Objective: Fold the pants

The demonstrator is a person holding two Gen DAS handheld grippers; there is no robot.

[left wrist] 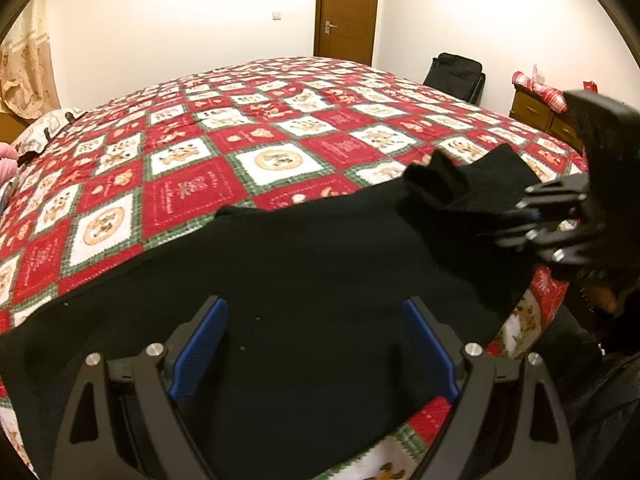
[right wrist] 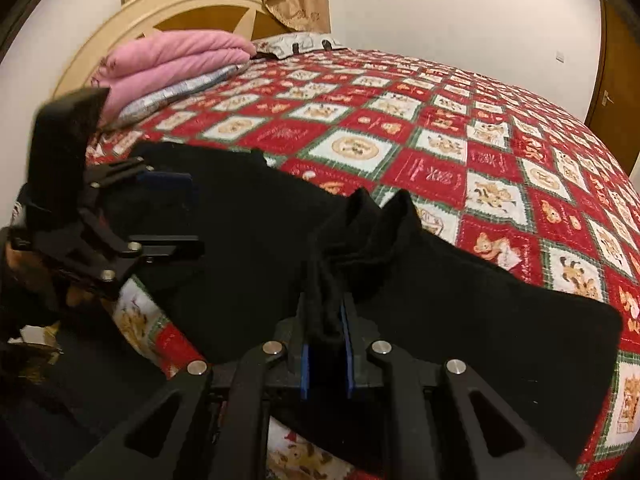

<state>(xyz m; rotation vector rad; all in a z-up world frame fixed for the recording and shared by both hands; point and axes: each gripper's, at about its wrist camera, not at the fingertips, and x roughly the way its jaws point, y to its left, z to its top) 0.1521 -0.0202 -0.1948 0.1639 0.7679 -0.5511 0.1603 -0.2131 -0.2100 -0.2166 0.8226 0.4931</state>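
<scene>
Currently listed: one pair of black pants (right wrist: 256,248), laid lengthwise along the near edge of a bed, on a red-and-white patchwork quilt (left wrist: 256,160).

Right gripper (right wrist: 325,320): blue pads drawn narrow, clamped on a bunched ridge of the black cloth, which stands up in peaks just ahead of the fingertips. From the left wrist camera this same tool (left wrist: 532,220) appears blurred at the right of the garment.

Left gripper (left wrist: 316,344): jaws spread wide, holding nothing, poised over the flat dark cloth; whether the tips touch the fabric cannot be told. From the right wrist view it (right wrist: 160,216) sits at the far left end of the pants, one blue pad showing.

Step in hand, as judged: gathering the garment for a fold, with only one end secured. To do it well, the open tool should likely close on the cloth at its own end, matching layer for layer, before anything is lifted; both ends then travel level so the fabric drapes rather than twists. The bunching at the right pinch suggests a thick bite, which may leave a crease unless smoothed.

Count of items:
- pants, one
- grippers, two
- quilt, one
- folded pink bedding (right wrist: 176,56) at the headboard, one stack
- wooden door (left wrist: 347,8), one
- black bag (left wrist: 454,74) against the wall, one
</scene>
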